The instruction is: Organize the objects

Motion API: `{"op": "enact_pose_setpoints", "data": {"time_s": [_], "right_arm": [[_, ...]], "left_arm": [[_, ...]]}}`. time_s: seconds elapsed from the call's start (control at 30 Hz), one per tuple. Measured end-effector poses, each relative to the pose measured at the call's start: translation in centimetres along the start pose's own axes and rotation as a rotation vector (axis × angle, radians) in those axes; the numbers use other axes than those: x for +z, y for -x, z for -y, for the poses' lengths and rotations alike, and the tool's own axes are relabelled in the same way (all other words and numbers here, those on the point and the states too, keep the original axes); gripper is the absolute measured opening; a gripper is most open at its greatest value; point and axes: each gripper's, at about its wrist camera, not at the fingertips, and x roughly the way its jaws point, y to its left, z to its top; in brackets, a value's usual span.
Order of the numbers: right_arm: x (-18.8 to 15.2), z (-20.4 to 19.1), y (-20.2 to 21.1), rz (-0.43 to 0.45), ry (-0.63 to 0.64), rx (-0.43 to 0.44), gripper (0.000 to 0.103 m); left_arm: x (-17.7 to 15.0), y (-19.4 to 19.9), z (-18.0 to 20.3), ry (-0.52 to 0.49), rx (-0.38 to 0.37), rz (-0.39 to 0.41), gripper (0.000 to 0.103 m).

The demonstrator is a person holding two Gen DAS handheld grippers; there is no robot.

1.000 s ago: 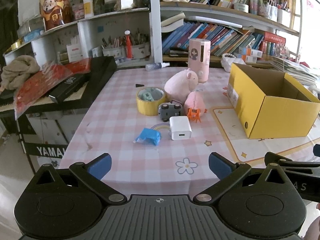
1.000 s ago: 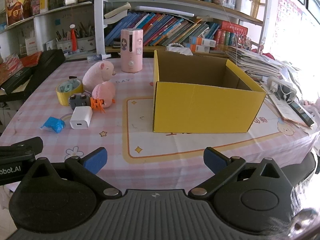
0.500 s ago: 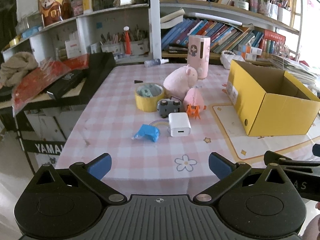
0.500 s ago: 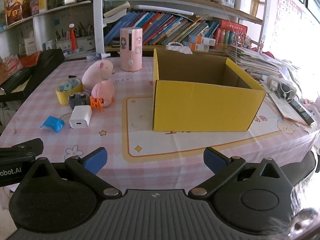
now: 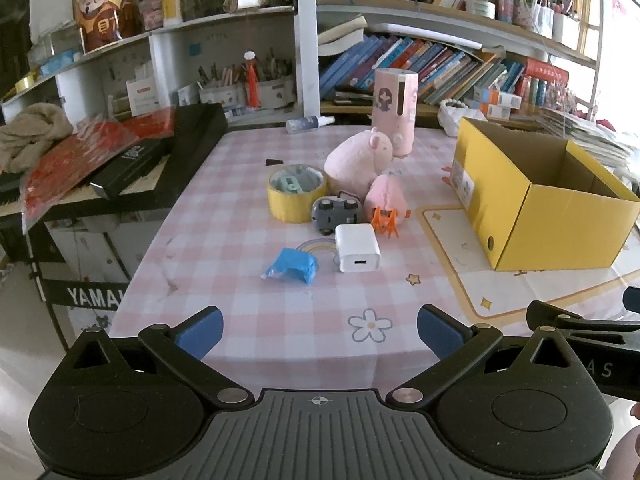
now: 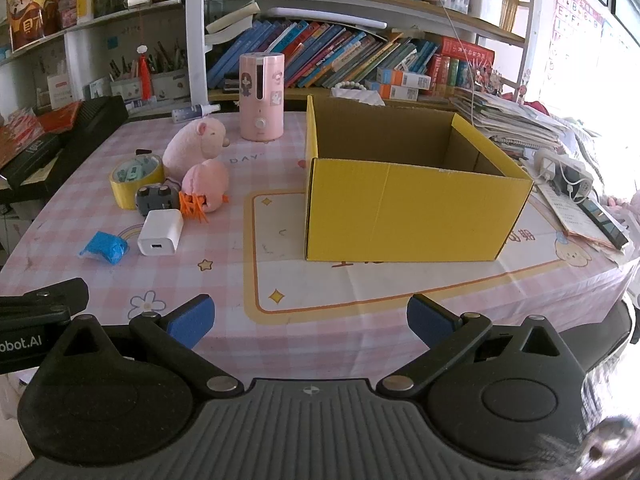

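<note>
1. We hold our left gripper (image 5: 319, 330) at the near edge of the table (image 5: 240, 240), its jaws spread wide with nothing between them; the blue pads sit well apart over the pink checked cloth.
2. Our right gripper (image 6: 310, 318) hangs just beside it at the same edge, jaws equally wide and empty, facing the yellow cardboard box (image 6: 404, 208).
3. The box stands open-topped on the right half of the table, on a printed mat with an orange border; what we see of its inside holds nothing.
4. The loose things cluster left of the box, well apart from it. Nearest us lies a crumpled blue wrapper (image 5: 292, 268), and just beside it a white charger block (image 5: 357, 252) with its port facing us.
5. Behind the charger sits a small grey toy car (image 5: 335, 210), touching or nearly touching a yellow tape roll (image 5: 296, 196) that has a pale green item inside its ring.
6. A small pink plush (image 5: 386, 200) with orange feet stands right of the car, and a larger pink plush (image 5: 358, 160) leans behind both.
7. Further back a tall pink cylinder appliance (image 5: 394, 110) stands upright, with a small spray bottle (image 5: 308, 123) lying on its side near the far edge.
8. Between the charger and the box the cloth lies bare.
9. A black keyboard (image 5: 168, 160) flanks the table's left; papers and a power strip (image 6: 564, 172) crowd the right edge.
</note>
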Motion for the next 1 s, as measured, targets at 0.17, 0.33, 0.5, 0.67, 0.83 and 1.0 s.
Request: {"op": "enact_pose_setpoints", "data": {"time_s": [0.17,0.33,0.5,0.67,0.83,1.0], "right_arm": [[-0.05,-0.14,-0.26,-0.002,0.0,0.001,0.103],[-0.03,-0.13,-0.18,-0.002,-0.001,0.002,0.103],[-0.09,-0.3,-0.17,-0.001,0.0,0.001,0.103],[-0.2,-0.54,-0.25,0.004,-0.004,-0.003,0.103],[-0.29,-0.2,-0.01,0.011,-0.014,0.0,0.102],[-0.35,0.21,0.14,0.01,-0.03,-0.001,0.101]], "left_arm": [[-0.02,-0.01,-0.11,-0.003,0.0,0.001,0.103],[-0.04,-0.01,-0.12,-0.003,0.005,0.001,0.103],[-0.01,-0.03,-0.19,-0.004,-0.004,0.003,0.103],[0.06,0.05,-0.1,-0.013,-0.016,0.013,0.103],[0.13,0.07,0.32,-0.034,-0.023,0.01,0.103],[0.14,0.08,0.27,-0.034,-0.06,-0.002,0.103]]}}
